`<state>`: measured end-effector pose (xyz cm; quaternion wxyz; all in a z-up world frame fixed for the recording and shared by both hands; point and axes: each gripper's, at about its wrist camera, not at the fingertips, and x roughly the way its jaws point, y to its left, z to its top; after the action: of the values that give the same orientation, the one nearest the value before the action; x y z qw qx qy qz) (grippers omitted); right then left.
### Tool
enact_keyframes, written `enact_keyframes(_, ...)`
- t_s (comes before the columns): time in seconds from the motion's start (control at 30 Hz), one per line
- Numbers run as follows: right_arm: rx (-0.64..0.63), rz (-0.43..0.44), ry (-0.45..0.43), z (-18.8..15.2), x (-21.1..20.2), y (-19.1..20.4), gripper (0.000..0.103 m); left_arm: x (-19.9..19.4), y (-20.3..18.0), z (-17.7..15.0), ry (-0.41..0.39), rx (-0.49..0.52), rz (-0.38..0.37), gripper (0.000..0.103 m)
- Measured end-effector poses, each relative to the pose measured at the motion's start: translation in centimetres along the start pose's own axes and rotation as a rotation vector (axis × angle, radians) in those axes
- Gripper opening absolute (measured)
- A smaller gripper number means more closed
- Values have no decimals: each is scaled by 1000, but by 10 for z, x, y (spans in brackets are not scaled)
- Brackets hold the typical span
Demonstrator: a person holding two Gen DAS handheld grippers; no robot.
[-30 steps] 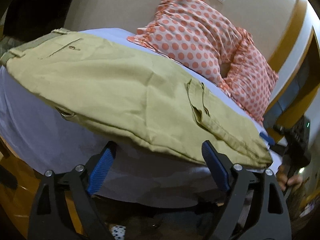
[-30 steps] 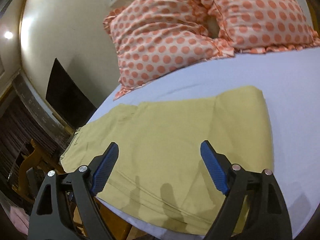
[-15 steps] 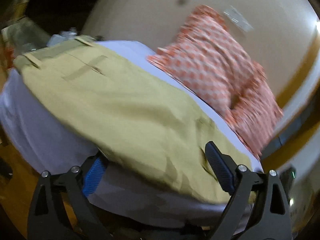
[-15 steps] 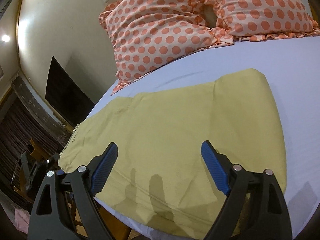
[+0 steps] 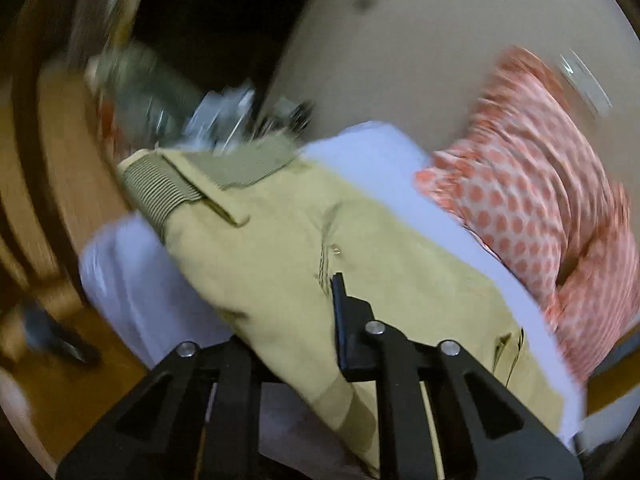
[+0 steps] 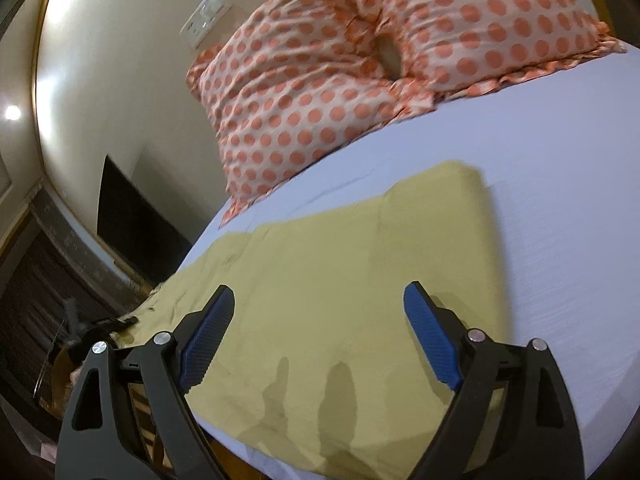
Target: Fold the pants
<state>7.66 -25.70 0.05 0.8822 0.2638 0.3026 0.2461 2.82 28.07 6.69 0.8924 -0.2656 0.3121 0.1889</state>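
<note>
— Pants point(image 6: 360, 300) lie flat on the bed point(image 6: 560, 200), waistband near the bed's edge in my left view. Where are your claws?

— My left claw point(image 5: 316, 344) is pinching the pants' near edge, close to the back pocket point(image 5: 326, 256). My right claw point(image 6: 316, 332) hovers spread over the khaki cloth.

— Anything else?

— Dotted pillows point(image 6: 360, 60) by the wall.

The left wrist view is dim and smeared by motion blur, worst over the clutter point(image 5: 168, 96) at top left. The right wrist view is sharper: a ceiling lamp point(image 6: 13, 112) glares, the wall point(image 6: 120, 60) shines, finger-shaped shadows fall on the pants point(image 6: 340, 280). Fisheye edges curve and darken.
</note>
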Motion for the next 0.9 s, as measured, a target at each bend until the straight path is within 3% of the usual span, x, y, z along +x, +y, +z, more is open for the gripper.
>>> enact_keyframes(0.1,31,-25,-51,9,-18,-15,88,-36,-103,-3,-87,292,-73,12)
enact_keyframes(0.17,49,-51,-93,15,-34,-26,88,-59,-179,-32,-133,516,-188,10)
enact_keyframes(0.2,58,-65,-115,17,-42,-31,88,-69,-215,-52,-133,626,-293,1)
enact_keyframes(0.27,78,-97,-163,21,-60,-41,88,-82,-279,-105,-113,837,-462,0)
enact_keyframes(0.33,101,-130,-203,22,-78,-50,88,-84,-318,-160,-93,1006,-533,0)
enact_keyframes(0.4,116,-149,-218,23,-89,-58,89,-73,-334,-209,18,1102,-588,0)
enact_keyframes(0.47,111,-163,-215,23,-95,-62,89,-57,-328,-235,120,1112,-593,1)
enact_keyframes(0.6,115,-139,-182,26,-87,-63,89,-49,-298,-231,172,1020,-575,10)
enact_keyframes(0.7,127,22,-85,36,-57,-41,89,-49,-265,-205,139,908,-524,45)
enact_keyframes(0.83,171,190,98,54,6,2,86,-50,-220,-176,87,793,-406,60)
enact_keyframes(0.9,226,213,191,62,43,18,82,-47,-205,-163,65,737,-361,65)
